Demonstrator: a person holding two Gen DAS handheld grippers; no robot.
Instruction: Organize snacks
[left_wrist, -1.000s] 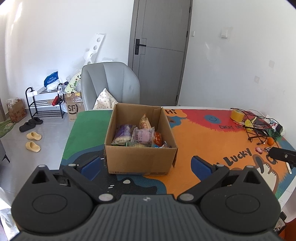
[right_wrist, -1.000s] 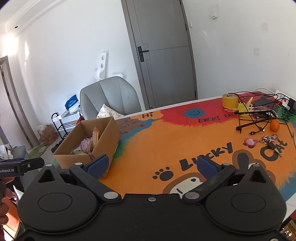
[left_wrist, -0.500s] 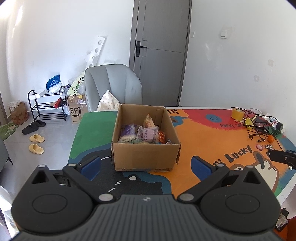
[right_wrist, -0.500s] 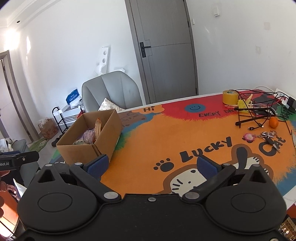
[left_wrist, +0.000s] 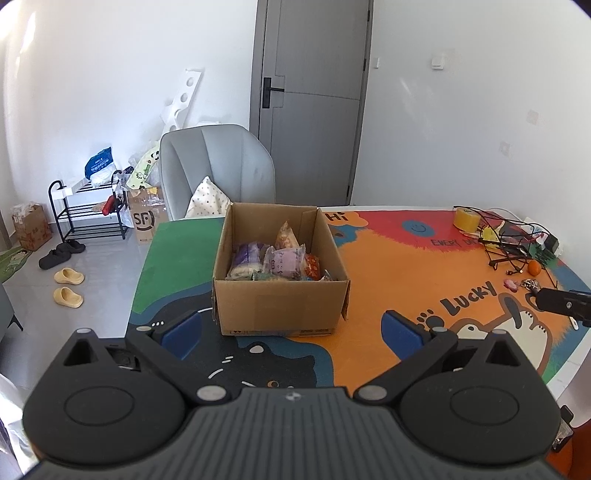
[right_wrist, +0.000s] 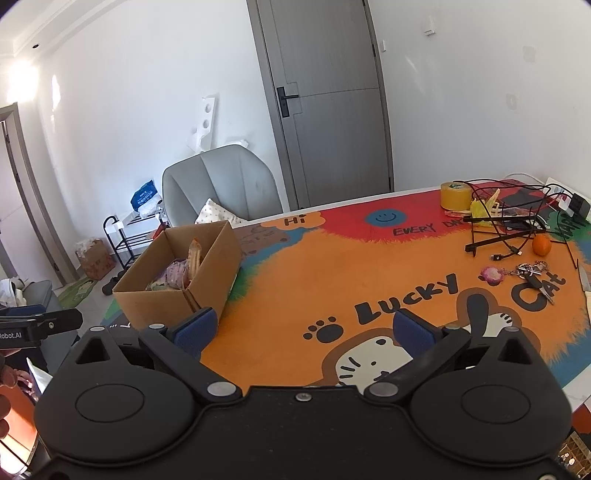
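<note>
Left gripper (left_wrist: 291, 330), blue-padded fingers spread wide and empty, faces the open brown cardboard box (left_wrist: 280, 306) of wrapped snack packets (left_wrist: 286, 258) on the desk's colourful cartoon mat (right_wrist: 369, 266). Right gripper (right_wrist: 301, 330), fingers likewise wide and empty, hovers right of the box.

Open brown cardboard box (left_wrist: 280, 301) stands upright on the mat; wrapped snacks (left_wrist: 284, 258) piled inside, purple, orange, tan.
</note>
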